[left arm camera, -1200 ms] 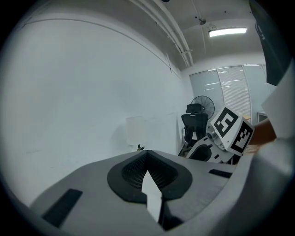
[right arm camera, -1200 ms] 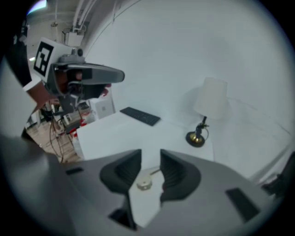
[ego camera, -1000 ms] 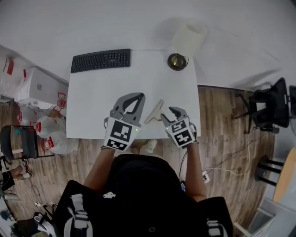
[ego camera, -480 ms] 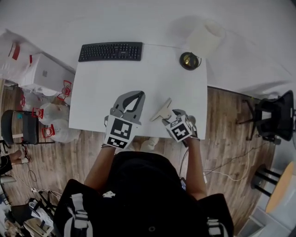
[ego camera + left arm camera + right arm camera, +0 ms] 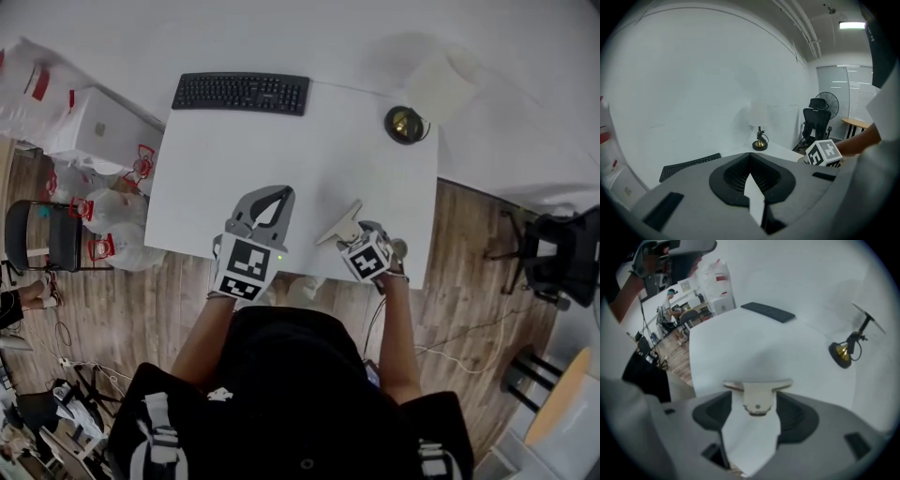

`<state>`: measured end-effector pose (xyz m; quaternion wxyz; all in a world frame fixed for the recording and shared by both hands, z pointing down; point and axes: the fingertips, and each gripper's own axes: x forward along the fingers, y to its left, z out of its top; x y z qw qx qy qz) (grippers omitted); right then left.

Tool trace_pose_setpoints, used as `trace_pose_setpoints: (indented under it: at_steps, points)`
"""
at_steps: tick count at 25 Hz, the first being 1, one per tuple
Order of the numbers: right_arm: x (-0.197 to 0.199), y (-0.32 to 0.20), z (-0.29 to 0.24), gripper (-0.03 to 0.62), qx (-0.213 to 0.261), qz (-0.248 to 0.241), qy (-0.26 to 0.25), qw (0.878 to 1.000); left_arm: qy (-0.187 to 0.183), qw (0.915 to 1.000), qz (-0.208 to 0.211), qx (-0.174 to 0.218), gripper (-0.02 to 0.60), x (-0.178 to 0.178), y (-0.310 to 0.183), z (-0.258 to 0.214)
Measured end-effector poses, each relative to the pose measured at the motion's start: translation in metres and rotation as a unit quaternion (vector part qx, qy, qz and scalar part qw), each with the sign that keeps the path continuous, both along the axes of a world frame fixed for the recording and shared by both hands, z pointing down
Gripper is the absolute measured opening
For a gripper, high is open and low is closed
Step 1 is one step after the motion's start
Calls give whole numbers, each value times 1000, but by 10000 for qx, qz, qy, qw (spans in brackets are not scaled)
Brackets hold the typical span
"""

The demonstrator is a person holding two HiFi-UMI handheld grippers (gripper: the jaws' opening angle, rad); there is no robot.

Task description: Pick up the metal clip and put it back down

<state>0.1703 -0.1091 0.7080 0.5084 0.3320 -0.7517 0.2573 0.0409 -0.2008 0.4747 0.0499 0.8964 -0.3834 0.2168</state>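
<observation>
The metal clip (image 5: 339,226) is a pale T-shaped piece resting on the white table (image 5: 281,141) near its front right edge. My right gripper (image 5: 356,232) points steeply down over it. In the right gripper view the clip (image 5: 757,397) sits between the jaws with its crossbar past the fingertips. Those jaws have just been opening and now stand wide, with a thin gap beside the clip's tab, so my right gripper (image 5: 757,401) is open. My left gripper (image 5: 283,194) hovers to the clip's left with its tips together and nothing in them, and it looks the same in its own view (image 5: 750,157).
A black keyboard (image 5: 241,92) lies at the table's far edge and a brass-footed lamp (image 5: 407,124) stands at the far right corner. The table's front edge runs just under both grippers. Bags and a box (image 5: 94,131) sit on the floor at left, and an office chair (image 5: 562,253) at right.
My right gripper has come down with the clip to the tabletop and its jaws have spread. The left gripper has shifted only slightly.
</observation>
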Motion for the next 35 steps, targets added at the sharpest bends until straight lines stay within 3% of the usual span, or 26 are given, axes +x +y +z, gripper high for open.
trace_pose_setpoints:
  at_steps: [16,21,35]
  points:
    - [-5,-13,44,284,-277,-11,143,9995,-160,9993,-289,-162,25,-29,-9,14]
    - [-1,-6,55,284,-478,-239,400,9978,-172,9992,-316,-160,25,-32,-9,14]
    - [-3,-8,58,284,-544,-246,280,9978,-99,9994,-332,-49,25,-33,-10,11]
